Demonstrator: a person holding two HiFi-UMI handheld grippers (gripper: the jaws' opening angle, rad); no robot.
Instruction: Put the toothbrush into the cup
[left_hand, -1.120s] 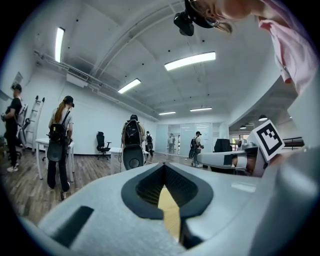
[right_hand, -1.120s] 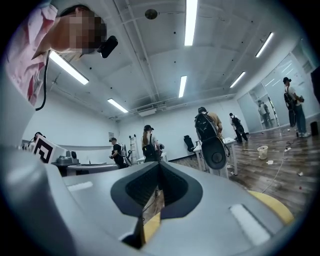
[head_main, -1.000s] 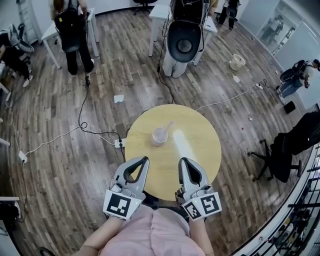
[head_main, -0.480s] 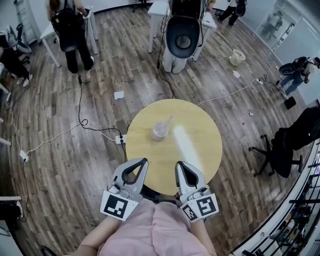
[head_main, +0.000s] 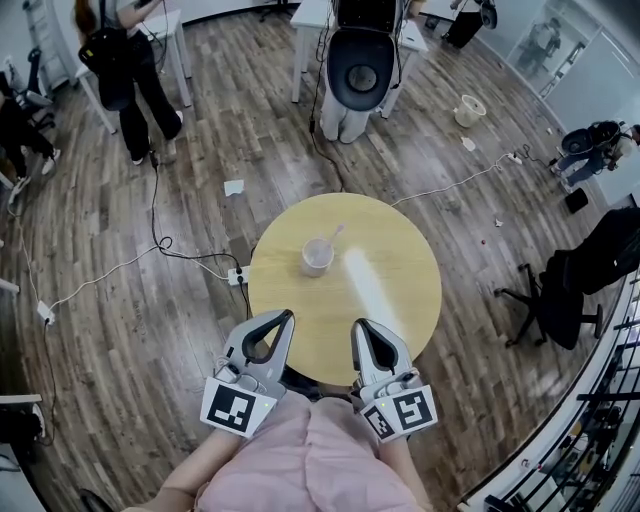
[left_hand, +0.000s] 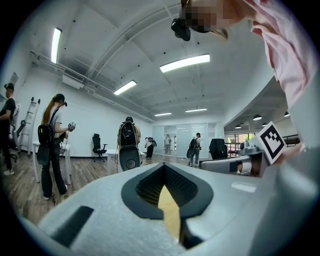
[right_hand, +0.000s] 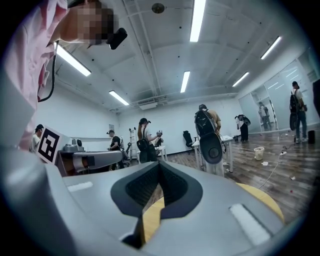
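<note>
Two handheld grippers lie nearest the wearer, over the near edge of a round wooden table (head_main: 400, 255), side by side and apart, both pointing toward its middle.

- Left gripper (head_main: 286, 316): jaws closed tip to tip with nothing between them. Only tabletop shows through the gap behind the tips.
- Right gripper (head_main: 357, 325): the same, jaws drawn together and empty.
- One cup (head_main: 317, 257): pale and upright, left of the table's centre toward the far edge, well apart from both grippers.
- One toothbrush (head_main: 335, 236): stands tilted inside the cup, its upper end leaning far-right past the rim.
- One white power strip (head_main: 238, 279): on the wood floor just off the table's left edge, with cables.
- One black round-backed unit (head_main: 360, 70): farther off, between white desks.
- One person (head_main: 125, 60): standing at far left.
</note>
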